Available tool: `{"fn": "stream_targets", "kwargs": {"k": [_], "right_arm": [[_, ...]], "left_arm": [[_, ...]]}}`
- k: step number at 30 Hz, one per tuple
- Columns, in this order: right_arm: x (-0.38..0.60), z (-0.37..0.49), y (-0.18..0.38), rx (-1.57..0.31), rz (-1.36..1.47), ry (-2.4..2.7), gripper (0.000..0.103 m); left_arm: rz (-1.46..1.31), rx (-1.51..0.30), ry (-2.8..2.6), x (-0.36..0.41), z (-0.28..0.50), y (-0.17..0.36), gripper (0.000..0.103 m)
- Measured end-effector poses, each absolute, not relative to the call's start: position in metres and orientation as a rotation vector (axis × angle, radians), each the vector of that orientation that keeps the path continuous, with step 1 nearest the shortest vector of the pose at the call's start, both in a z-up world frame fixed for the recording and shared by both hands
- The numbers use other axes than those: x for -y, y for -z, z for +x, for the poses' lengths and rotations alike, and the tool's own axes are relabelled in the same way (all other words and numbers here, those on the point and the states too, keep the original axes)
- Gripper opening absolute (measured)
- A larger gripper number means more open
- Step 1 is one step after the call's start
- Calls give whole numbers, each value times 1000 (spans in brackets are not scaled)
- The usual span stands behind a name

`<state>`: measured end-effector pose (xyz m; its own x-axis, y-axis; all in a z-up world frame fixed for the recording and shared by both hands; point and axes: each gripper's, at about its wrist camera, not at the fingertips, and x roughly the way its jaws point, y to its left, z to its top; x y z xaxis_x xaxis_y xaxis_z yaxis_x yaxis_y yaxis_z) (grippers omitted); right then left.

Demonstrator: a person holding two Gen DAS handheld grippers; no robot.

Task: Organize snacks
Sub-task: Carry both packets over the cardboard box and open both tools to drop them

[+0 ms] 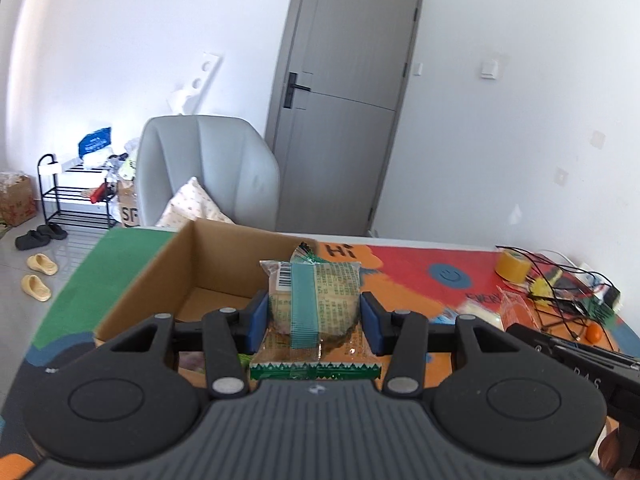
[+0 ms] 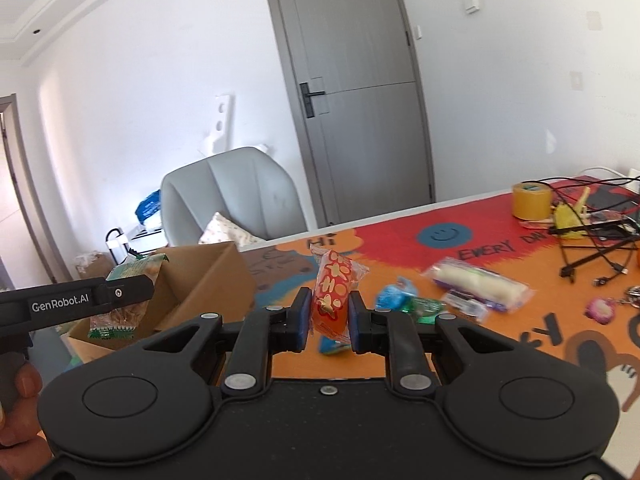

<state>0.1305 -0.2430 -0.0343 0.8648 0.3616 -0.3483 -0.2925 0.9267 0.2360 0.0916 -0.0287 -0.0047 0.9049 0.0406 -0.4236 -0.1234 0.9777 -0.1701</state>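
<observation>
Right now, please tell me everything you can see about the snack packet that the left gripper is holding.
The green-edged snack packet is a clear plastic wrapper with a teal band down its middle, a barcode, small printed text and serrated green sealed ends. A brownish round snack shows through. It stands nearly upright, clamped at its sides between the blue pads of the left gripper, which is shut on it. It hangs above the open cardboard box, apparently touching nothing else. The right wrist view shows it above the box too.

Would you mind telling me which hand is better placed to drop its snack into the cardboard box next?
Left. Its tongs hold the green-striped snack packet right at the cardboard box, while the right tongs hold the red packet farther away.
</observation>
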Motion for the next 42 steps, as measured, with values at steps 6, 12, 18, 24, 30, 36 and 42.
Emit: {"fn": "stream_targets", "kwargs": {"k": [6, 12, 18, 24, 30, 36, 42], "right_arm": [[223, 135, 28, -394, 171, -391, 20], [203, 142, 23, -391, 162, -445, 20], [181, 153, 19, -398, 156, -487, 20], [160, 161, 17, -408, 139, -521, 21], [144, 167, 16, -422, 134, -544, 21], [124, 173, 15, -434, 124, -575, 21], [114, 175, 13, -433, 134, -619, 46]], "left_arm": [[-210, -418, -129, 4, 92, 0, 47], [-232, -408, -177, -18, 97, -3, 47], [-252, -426, -206, -37, 104, 2, 47], [-267, -448, -205, -51, 113, 7, 51], [-291, -440, -220, -65, 114, 7, 54], [-319, -448, -251, -81, 108, 8, 57], [-327, -448, -272, -87, 102, 9, 63]]}}
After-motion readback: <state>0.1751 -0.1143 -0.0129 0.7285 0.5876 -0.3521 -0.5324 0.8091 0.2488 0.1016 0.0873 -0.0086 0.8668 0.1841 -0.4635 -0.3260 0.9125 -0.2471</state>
